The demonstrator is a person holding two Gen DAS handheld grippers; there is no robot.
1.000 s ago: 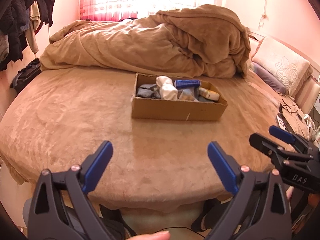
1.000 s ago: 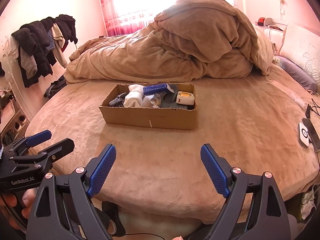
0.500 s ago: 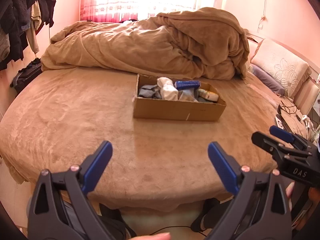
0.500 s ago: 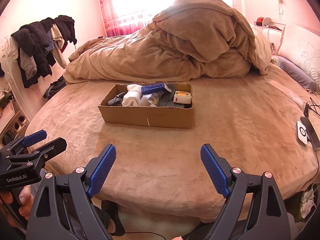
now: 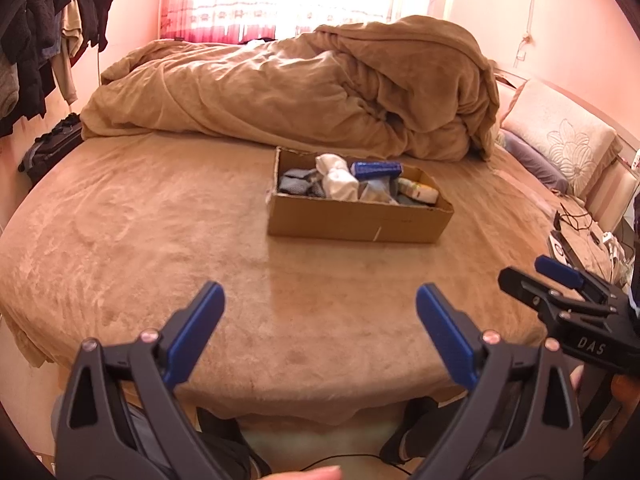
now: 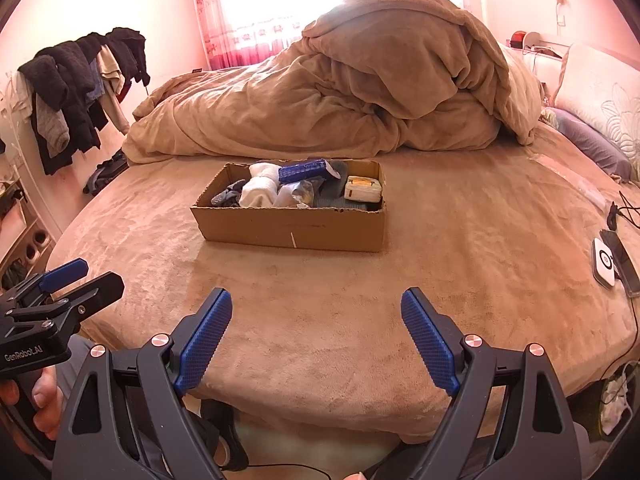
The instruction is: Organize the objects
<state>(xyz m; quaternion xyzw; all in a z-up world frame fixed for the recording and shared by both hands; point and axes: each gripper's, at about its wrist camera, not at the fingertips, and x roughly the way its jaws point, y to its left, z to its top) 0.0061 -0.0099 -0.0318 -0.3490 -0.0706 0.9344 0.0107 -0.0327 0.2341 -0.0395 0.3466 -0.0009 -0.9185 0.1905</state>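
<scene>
An open cardboard box [image 5: 356, 222] [image 6: 292, 227] rests in the middle of the tan bed. Inside it lie a white rolled cloth [image 6: 260, 190], a blue ribbed item [image 6: 304, 170], grey socks [image 5: 294, 184] and a white and yellow pack [image 6: 362, 190]. My left gripper [image 5: 320, 330] stands open above the bed's near edge, well short of the box, nothing between its blue pads. My right gripper [image 6: 316, 334] is open and empty too, at about the same distance. Each gripper shows at the edge of the other's view.
A bunched tan duvet [image 6: 360, 92] fills the far side of the bed behind the box. Pillows [image 5: 560, 144] lie at the right. A white device and cables [image 6: 604, 266] sit near the bed's right edge. Dark clothes [image 6: 76, 92] hang at the left wall.
</scene>
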